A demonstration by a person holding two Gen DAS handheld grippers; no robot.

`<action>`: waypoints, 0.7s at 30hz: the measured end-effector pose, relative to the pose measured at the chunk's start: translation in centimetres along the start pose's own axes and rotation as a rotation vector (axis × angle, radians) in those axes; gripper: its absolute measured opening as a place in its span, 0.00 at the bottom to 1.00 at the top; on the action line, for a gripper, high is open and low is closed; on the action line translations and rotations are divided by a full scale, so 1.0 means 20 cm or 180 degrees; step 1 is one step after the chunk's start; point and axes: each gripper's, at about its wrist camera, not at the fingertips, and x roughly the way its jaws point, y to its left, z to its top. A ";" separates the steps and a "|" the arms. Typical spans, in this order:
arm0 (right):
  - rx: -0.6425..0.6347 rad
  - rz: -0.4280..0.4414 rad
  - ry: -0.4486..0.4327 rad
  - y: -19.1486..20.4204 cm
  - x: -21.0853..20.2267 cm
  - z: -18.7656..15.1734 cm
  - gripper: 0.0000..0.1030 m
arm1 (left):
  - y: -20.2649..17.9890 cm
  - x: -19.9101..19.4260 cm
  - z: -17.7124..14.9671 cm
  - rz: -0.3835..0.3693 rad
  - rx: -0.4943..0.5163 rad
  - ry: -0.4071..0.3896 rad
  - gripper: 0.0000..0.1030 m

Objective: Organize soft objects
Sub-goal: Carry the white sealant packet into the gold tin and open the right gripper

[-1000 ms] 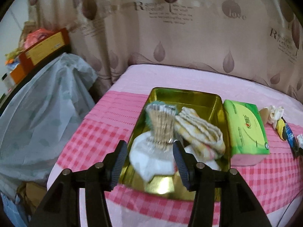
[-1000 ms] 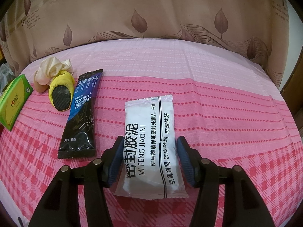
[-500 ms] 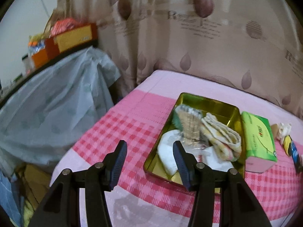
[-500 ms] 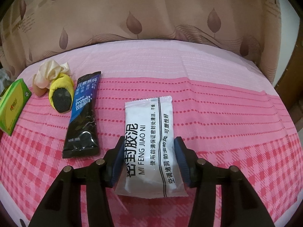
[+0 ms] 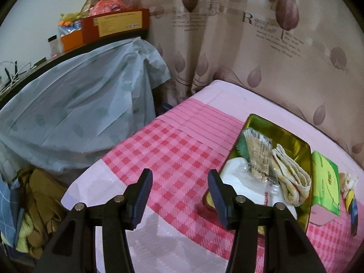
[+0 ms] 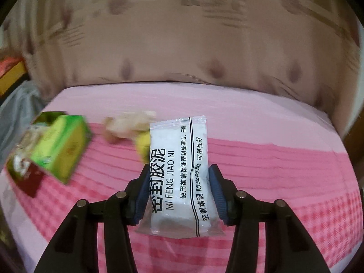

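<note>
Looking from left: a grey-blue plastic cover (image 5: pixel 75 113) hangs beside the bed, with a pile of clothes (image 5: pixel 34 207) below it.
Left gripper (image 5: pixel 179 195): its jaws stand wide apart and hold nothing; it hangs above the pink checked bedspread (image 5: pixel 173 154), with the gold tin just to its right.
Gold tin (image 5: pixel 282 132): it lies on the bed and contains a white folded cloth (image 5: pixel 241 179), a striped beige roll (image 5: pixel 257 152) and a folded yellowish towel (image 5: pixel 291 175).
Green tissue pack (image 5: pixel 325 182): it lies just beside the tin, on its right side.
Right gripper (image 6: pixel 179 195): its jaws press on both sides of the white sealing-clay packet (image 6: pixel 179 173), whose far end sticks out forward over the bed.
Background of right view: blurred, so the small yellow thing (image 6: pixel 143 145) behind the packet is not clear.
</note>
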 end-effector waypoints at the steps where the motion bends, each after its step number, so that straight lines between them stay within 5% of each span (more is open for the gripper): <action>1: -0.0067 0.0076 -0.0015 0.07 0.00 0.02 0.45 | 0.02 -0.01 0.00 0.0038 -0.0037 -0.0002 0.50; 21: -0.0936 0.1117 0.0078 1.24 0.08 0.22 0.45 | 0.16 0.00 0.01 0.0321 -0.0340 0.0095 0.50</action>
